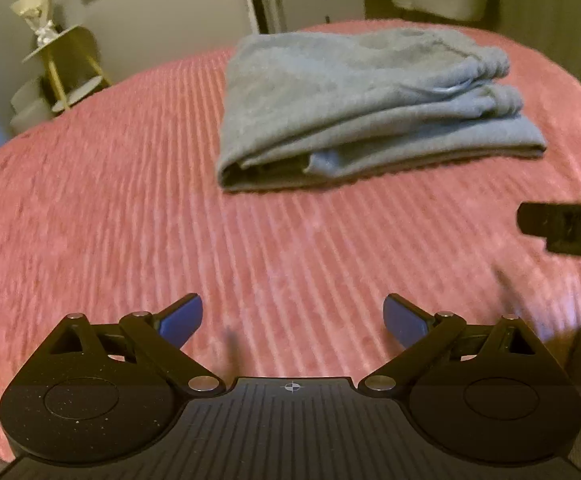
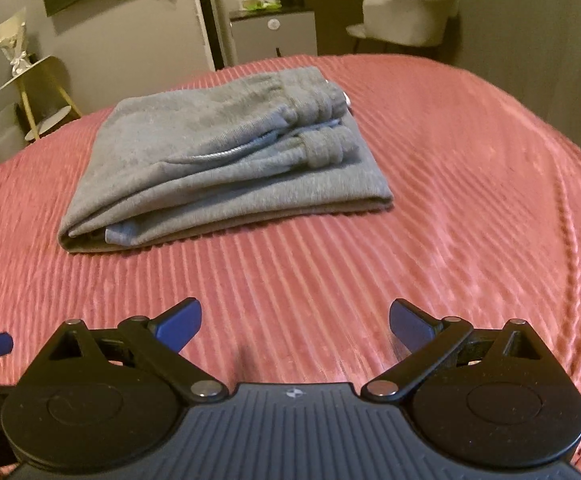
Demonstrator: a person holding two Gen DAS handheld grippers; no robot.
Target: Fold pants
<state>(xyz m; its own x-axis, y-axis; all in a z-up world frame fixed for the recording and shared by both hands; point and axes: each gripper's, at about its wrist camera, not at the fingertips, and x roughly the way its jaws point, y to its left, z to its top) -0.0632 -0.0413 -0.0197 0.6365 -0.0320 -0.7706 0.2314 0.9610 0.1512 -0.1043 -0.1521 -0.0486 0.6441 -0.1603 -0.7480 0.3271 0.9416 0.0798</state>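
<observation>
Fingers (image 1: 180, 318) of left gripper (image 1: 292, 316) and right gripper (image 2: 295, 320): spread wide, empty, low over pink ribbed bedspread (image 2: 470, 200); folded grey pants (image 2: 218, 168) lying well ahead, untouched.

The pants (image 2: 218, 168) lay folded on the bedspread (image 2: 470, 208), well ahead of both grippers, their waistband end to the right and the folded edge toward the cameras. The left gripper (image 1: 292, 316) and the right gripper (image 2: 294, 320) hung above the bedspread on the near side, side by side, touching nothing. Behind the bed, a tiered side table (image 2: 46, 96) stood to the left, a cabinet (image 2: 274, 36) in the middle, and a chair (image 2: 406, 12) to the right
</observation>
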